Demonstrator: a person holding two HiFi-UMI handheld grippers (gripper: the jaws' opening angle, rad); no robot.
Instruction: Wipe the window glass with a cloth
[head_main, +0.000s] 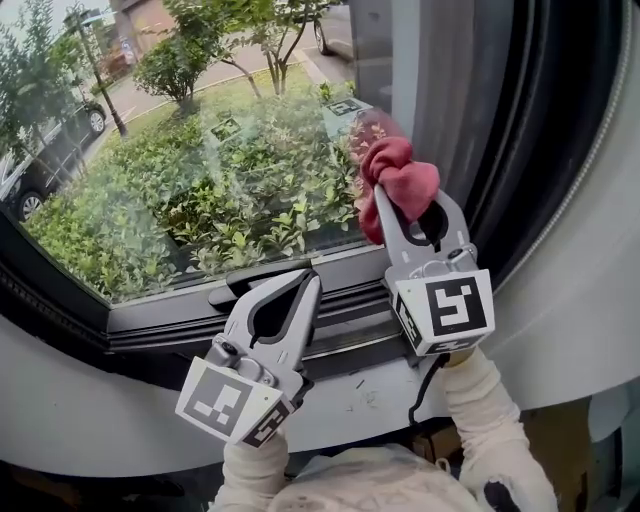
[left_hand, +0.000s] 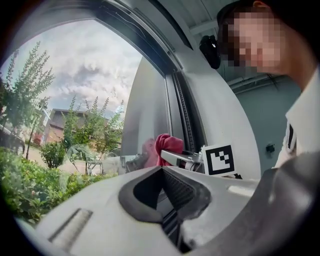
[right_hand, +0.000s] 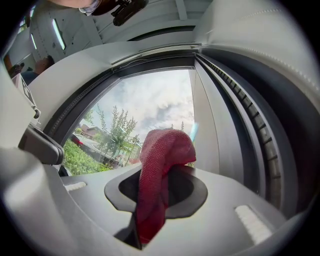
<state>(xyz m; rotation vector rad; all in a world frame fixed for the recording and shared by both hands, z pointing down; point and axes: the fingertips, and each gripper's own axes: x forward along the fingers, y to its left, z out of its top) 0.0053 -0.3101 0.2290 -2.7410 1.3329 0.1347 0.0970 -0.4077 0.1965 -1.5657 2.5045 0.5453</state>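
Cloth at the window's right edge

We clamp the red cloth (head_main: 398, 176) in our right gripper (head_main: 382, 196), jaws closed on it. The bunched end sits up at the window glass (head_main: 200, 120) near its right edge, its faint reflection just beside it. Our left gripper (head_main: 311, 280) hangs lower, jaws together with nothing between them, tips over the dark bottom frame (head_main: 160, 318). Green shrubs (head_main: 130, 240) fill the view outside
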